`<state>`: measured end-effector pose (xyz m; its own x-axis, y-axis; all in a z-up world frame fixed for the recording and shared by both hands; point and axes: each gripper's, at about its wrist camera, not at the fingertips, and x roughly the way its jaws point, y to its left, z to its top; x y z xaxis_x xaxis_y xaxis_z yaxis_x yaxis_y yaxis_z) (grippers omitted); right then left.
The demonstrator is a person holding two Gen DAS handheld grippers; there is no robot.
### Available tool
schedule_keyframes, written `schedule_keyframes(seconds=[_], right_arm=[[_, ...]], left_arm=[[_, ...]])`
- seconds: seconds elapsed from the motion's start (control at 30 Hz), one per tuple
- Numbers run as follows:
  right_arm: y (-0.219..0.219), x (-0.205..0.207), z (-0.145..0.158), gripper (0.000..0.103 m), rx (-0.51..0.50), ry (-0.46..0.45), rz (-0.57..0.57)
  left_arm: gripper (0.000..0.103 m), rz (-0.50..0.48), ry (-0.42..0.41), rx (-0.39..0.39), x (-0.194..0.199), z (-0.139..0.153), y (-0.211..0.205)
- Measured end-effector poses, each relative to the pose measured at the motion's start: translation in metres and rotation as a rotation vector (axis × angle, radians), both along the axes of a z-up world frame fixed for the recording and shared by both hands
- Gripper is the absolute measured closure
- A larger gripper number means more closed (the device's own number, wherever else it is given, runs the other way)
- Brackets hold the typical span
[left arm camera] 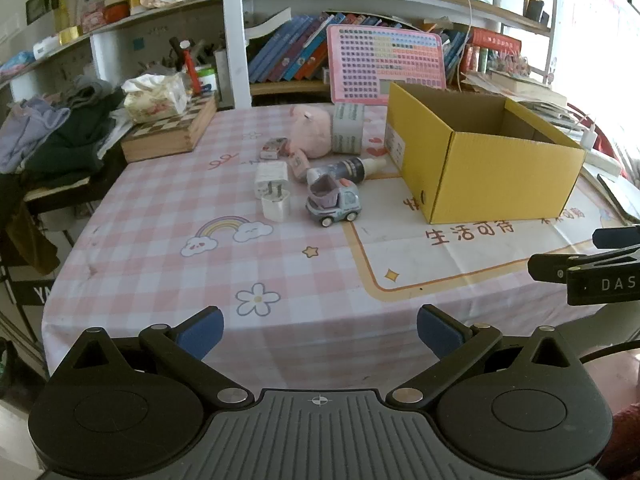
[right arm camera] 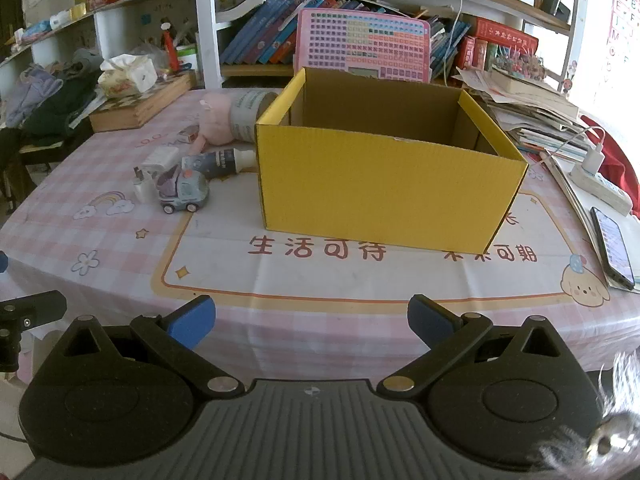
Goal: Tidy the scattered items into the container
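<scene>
An open yellow cardboard box (left arm camera: 492, 168) (right arm camera: 380, 184) stands on the checked tablecloth and looks bare inside. Left of it lie a toy truck (left arm camera: 334, 202) (right arm camera: 183, 194), a dark bottle with a cream cap (left arm camera: 352, 169) (right arm camera: 224, 162), two white plug adapters (left arm camera: 272, 178) (right arm camera: 158, 162), a pink plush (left arm camera: 312, 130) (right arm camera: 218, 120), a grey tape roll (left arm camera: 348, 128) (right arm camera: 250, 114) and small packets (left arm camera: 276, 148). My left gripper (left arm camera: 320, 332) hangs open near the table's front edge, well short of the items. My right gripper (right arm camera: 312, 320) is open too, in front of the box.
A wooden chessboard box (left arm camera: 172, 132) with a tissue pack sits at the back left beside piled clothes (left arm camera: 60, 136). A pink chart board (left arm camera: 386, 62) leans on the bookshelf. A phone (right arm camera: 612, 248), a power strip (right arm camera: 600, 184) and stacked papers (right arm camera: 532, 116) lie right.
</scene>
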<state>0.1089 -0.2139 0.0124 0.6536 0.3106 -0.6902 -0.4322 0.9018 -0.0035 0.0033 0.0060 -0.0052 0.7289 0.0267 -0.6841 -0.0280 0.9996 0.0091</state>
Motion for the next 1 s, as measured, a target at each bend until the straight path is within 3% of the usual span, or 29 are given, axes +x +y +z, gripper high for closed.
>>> schedule_keyframes(seconds=[1.0], right_arm=[[-0.0001, 0.0033, -0.0044, 0.000, -0.007, 0.023, -0.002]], left_arm=[[0.000, 0.008, 0.022, -0.002, 0.0036, -0.0019, -0.0019]])
